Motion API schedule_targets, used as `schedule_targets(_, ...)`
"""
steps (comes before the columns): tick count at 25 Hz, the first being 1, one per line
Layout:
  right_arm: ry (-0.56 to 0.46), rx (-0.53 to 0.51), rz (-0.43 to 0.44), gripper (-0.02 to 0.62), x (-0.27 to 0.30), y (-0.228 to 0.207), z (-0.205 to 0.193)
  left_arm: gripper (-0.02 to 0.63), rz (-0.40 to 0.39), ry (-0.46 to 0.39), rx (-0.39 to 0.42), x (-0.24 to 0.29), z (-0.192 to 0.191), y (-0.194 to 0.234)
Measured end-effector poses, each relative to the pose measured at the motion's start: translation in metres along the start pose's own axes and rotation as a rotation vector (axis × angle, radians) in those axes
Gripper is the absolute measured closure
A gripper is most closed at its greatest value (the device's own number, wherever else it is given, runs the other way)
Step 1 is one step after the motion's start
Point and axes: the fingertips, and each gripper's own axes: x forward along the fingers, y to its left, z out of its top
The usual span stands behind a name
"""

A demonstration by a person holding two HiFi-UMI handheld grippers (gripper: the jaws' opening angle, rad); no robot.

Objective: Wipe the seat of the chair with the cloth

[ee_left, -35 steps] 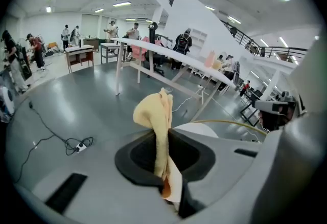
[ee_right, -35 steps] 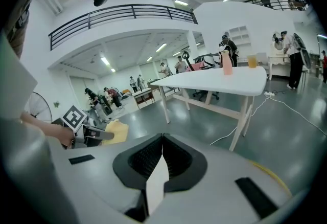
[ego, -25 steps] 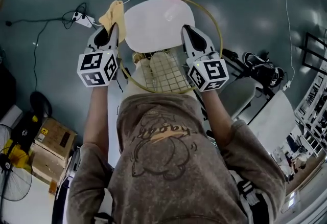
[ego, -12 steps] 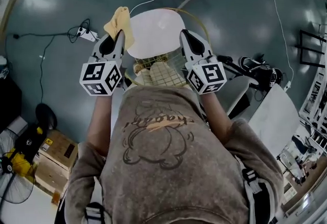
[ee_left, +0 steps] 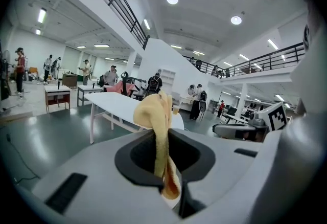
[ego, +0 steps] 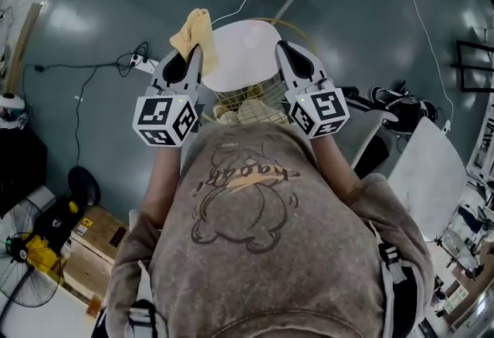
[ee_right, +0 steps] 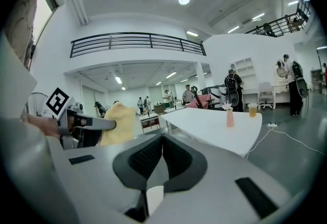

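**While the left gripper (ego: 191,60) grips the cloth (ego: 193,29), the right gripper (ego: 288,49) is clenched on nothing**

Though the head view only shows the yellow cloth sticking out past the left gripper, by the left edge of the white chair seat (ego: 245,51), the left gripper view shows the jaws pinched on it. The right gripper view shows its own jaws pressed together, empty, with a white table (ee_right: 209,127) beyond. Only the head view shows the seat, between both grippers.
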Motion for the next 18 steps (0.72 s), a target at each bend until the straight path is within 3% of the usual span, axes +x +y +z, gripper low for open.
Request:
schedule_targets(13,-0.138,-0.054,-0.047,0.569,-0.016,0.002,0.015,0.557,0.064,-0.201,0.12,-0.025,0.015,-0.009)
schedule_targets(18,-0.125,-0.04,-0.045,0.569,-0.009,0.001,0.0,0.557,0.062,-0.204,0.147,-0.02,0.003,-0.003)
